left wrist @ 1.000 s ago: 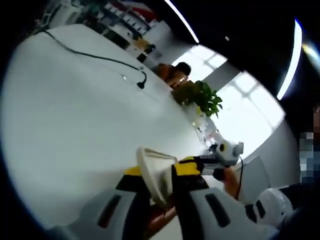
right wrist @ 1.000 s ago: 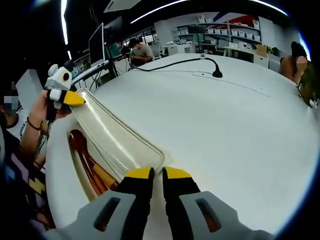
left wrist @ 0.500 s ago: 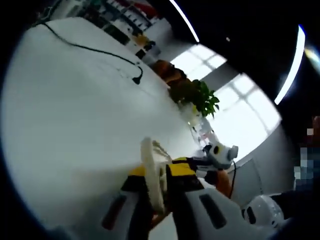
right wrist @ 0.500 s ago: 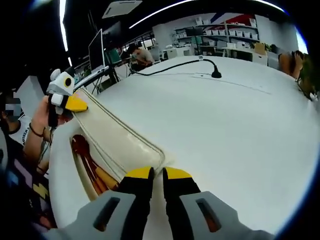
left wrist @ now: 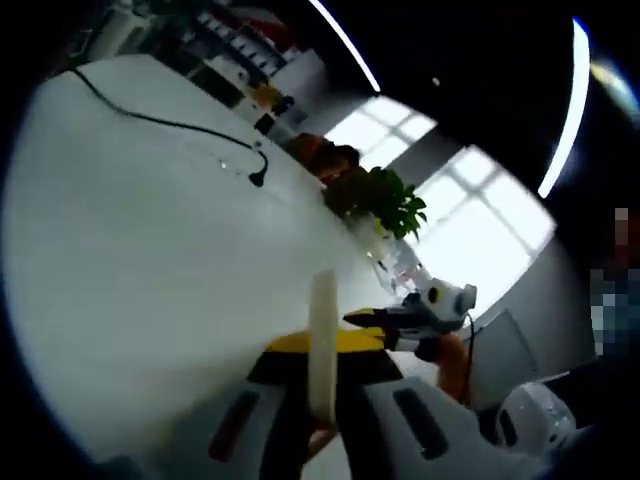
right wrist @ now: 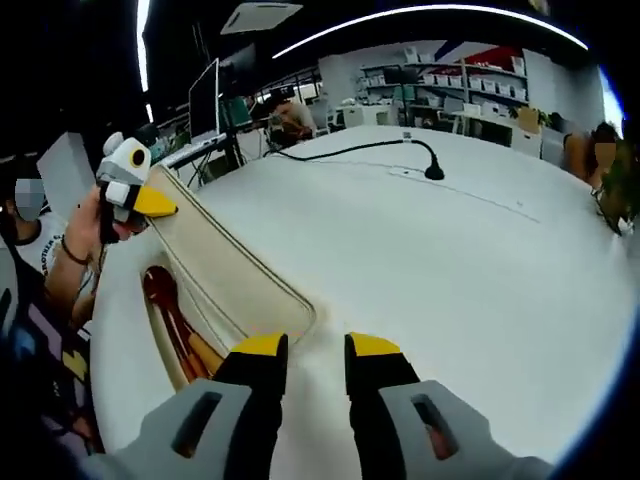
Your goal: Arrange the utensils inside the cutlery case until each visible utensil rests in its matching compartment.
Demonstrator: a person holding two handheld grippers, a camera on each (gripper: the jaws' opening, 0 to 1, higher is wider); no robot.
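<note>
Right gripper view: right gripper [right wrist: 316, 347] parted; left gripper [right wrist: 152, 203] clamps flat cream lid [right wrist: 225, 268].

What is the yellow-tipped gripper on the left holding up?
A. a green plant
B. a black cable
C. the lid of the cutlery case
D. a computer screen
C: the left gripper pinches the far end of the cream lid, which stands lifted above the wooden utensils in the case.
</note>
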